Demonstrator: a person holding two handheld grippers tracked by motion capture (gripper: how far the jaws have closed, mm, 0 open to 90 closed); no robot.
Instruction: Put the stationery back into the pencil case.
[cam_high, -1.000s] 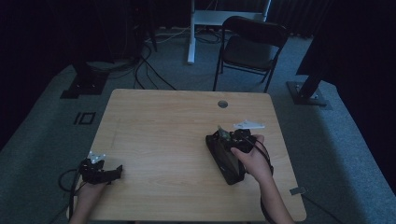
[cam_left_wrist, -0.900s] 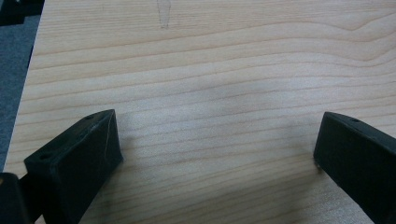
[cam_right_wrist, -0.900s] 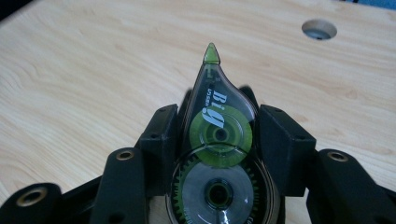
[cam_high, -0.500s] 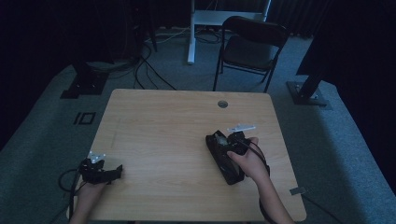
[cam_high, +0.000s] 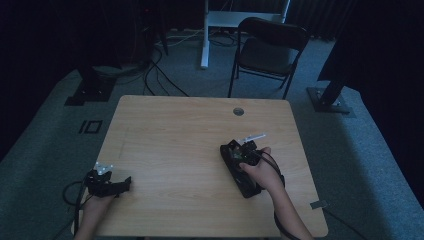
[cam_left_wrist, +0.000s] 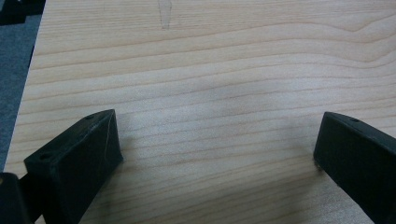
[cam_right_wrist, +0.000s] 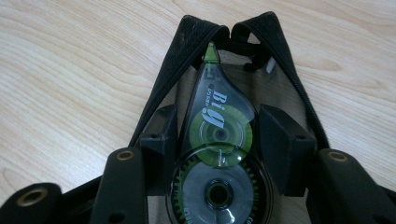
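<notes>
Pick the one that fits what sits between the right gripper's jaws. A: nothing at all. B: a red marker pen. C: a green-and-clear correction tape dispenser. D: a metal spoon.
C: in the right gripper view the right gripper has its jaws on either side of a clear correction tape dispenser with green wheels, nose pointing into an open black pouch on the table.

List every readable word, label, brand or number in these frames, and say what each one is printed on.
"Big": white letters on the clear and green correction tape dispenser, held in the right gripper over an open black pouch.
A smaller line of white print beside "Big": too small to read.
Table, chair and left gripper: no text to be seen.
</notes>
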